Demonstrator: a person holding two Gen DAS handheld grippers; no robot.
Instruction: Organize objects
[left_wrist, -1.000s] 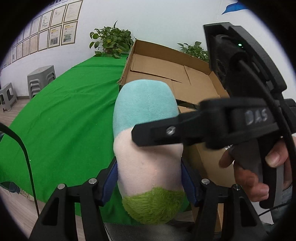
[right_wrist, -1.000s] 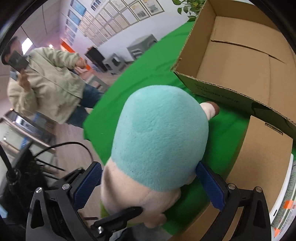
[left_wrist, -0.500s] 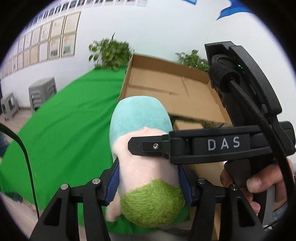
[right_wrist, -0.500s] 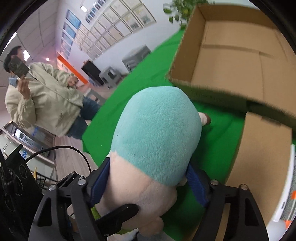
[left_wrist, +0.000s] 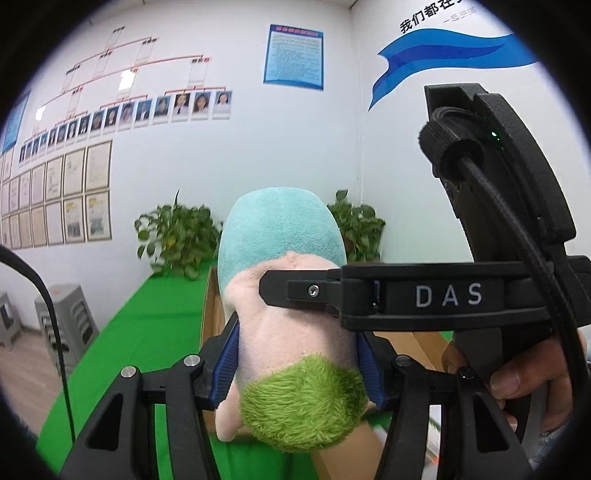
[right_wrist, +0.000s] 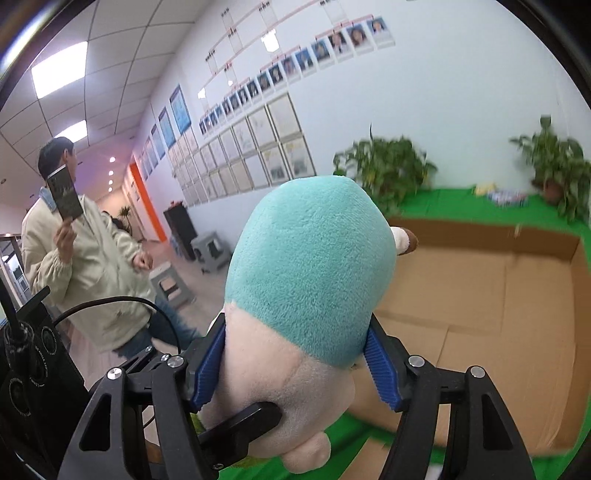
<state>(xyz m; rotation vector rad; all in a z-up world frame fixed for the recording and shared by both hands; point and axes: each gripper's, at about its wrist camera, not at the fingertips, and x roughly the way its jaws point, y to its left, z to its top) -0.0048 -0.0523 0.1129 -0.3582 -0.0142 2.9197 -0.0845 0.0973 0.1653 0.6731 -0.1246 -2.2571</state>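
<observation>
A plush toy (left_wrist: 280, 236) with a teal top, pale pink body and green fuzzy base hangs in the air, held from two sides. My left gripper (left_wrist: 299, 354) is shut on its pink body just above the green base. My right gripper (right_wrist: 295, 365) has its blue pads pressed on the toy (right_wrist: 306, 273) where teal meets pink, and its jaws are still closing. In the left wrist view the right gripper's black body (left_wrist: 424, 295) crosses in front of the toy, with a hand (left_wrist: 524, 373) on its handle. An open cardboard box (right_wrist: 480, 295) lies below and beyond the toy.
A green cloth covers the table (left_wrist: 147, 325) under the box. Potted plants (right_wrist: 388, 173) stand at the table's far edge by the white wall. A person in a light jacket (right_wrist: 85, 258) stands off to the left. Grey stools (left_wrist: 66, 325) sit on the floor.
Both grippers have lifted the plush toy well up off the table; the views now tilt up to the wall. The right gripper's jaws closed in onto the toy.
</observation>
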